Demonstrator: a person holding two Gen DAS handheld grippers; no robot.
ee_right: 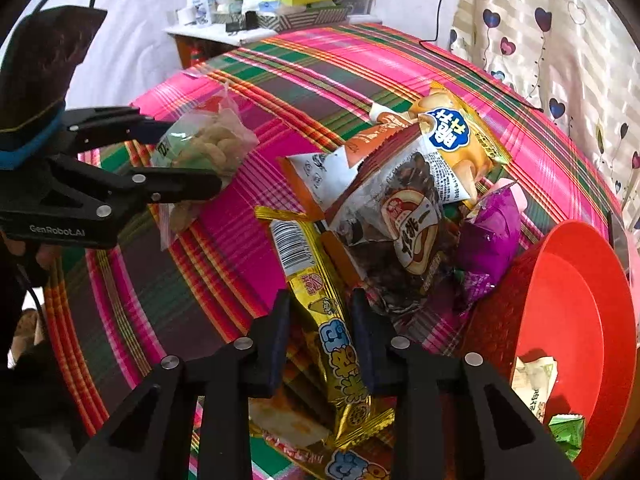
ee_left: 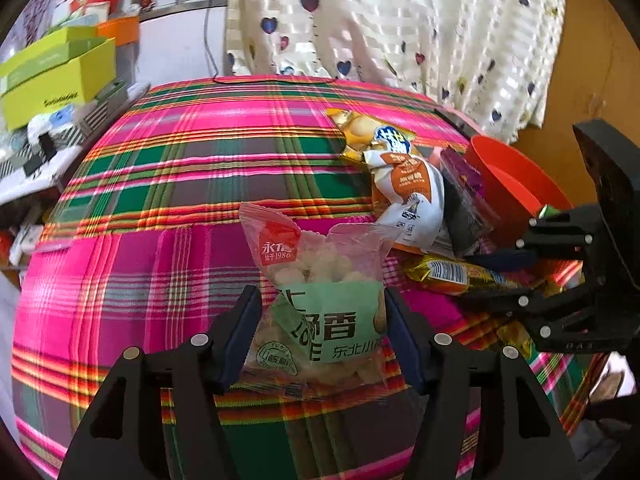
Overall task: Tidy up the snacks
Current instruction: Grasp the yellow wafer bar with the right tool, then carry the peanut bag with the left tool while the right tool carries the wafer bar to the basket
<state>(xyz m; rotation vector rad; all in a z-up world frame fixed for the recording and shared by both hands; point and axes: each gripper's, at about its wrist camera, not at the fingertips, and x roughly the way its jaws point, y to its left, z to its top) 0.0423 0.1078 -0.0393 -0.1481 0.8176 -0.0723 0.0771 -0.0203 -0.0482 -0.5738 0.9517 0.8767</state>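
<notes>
Judging from the red bowl (ee_right: pixel 560 300) at the lower right of the right wrist view, you are early in the job: only a couple of small packets, one white and one green, lie inside it, while most of the snacks sit heaped on the plaid tablecloth (ee_left: pixel 160 184) just beside its rim. Your left gripper (ee_left: pixel 324 308) has its jaws pressed against both sides of the clear bag of pale puffs (ee_left: pixel 320 280), at its green label, and in the right wrist view that bag appears at the left of the frame, seemingly raised off the cloth, well apart from the bowl. Your right gripper (ee_right: pixel 320 308) straddles the long yellow wrapper (ee_right: pixel 320 304) at the lower centre; the jaws look nearly closed on it, though whether they truly pinch it you cannot tell from here. Left to sort, as far as you can see, are the orange chip bag (ee_right: pixel 456 136), the white-and-orange packet (ee_right: pixel 320 176), the dark sandwich-cookie pack (ee_right: pixel 404 216) and the purple packet (ee_right: pixel 492 232), all overlapping in the middle of the frame.
</notes>
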